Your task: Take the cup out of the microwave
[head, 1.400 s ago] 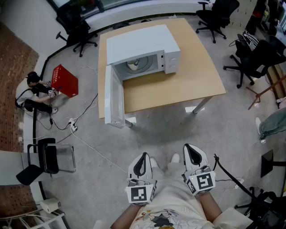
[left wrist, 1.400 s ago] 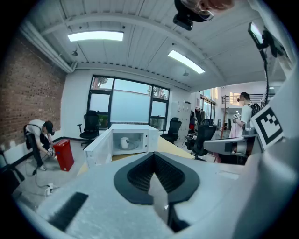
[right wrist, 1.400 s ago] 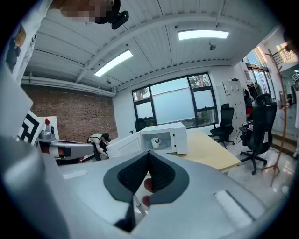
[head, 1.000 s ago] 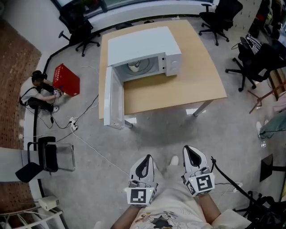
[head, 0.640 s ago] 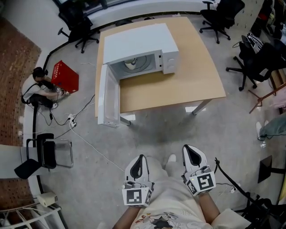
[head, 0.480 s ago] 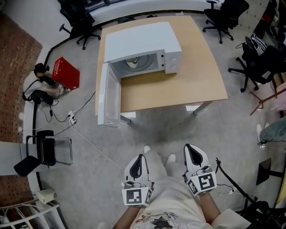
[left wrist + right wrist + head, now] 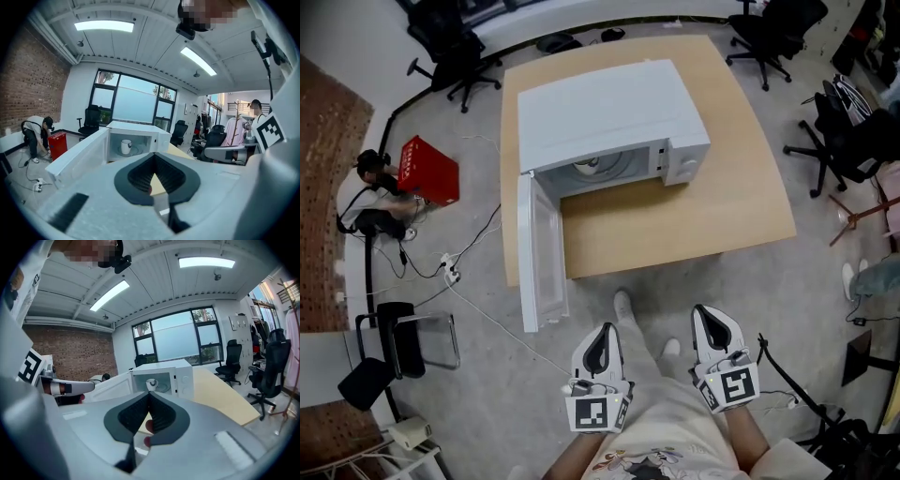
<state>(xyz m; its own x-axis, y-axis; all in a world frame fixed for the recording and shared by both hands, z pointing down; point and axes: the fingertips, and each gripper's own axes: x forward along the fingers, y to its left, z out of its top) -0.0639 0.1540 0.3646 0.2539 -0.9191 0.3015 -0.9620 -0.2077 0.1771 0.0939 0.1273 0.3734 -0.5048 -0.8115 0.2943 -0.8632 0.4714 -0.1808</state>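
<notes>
My left tool (image 7: 604, 331) and right tool (image 7: 708, 317) sit side by side, aimed at the open microwave (image 7: 609, 112). Both are closed and empty. The cup (image 7: 125, 146) stands inside.

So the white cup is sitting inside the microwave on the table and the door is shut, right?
Not quite. The door is open, swung out wide past the table's edge, as the head view shows. The rest is right: the white cup sits inside the microwave on the table.
</notes>
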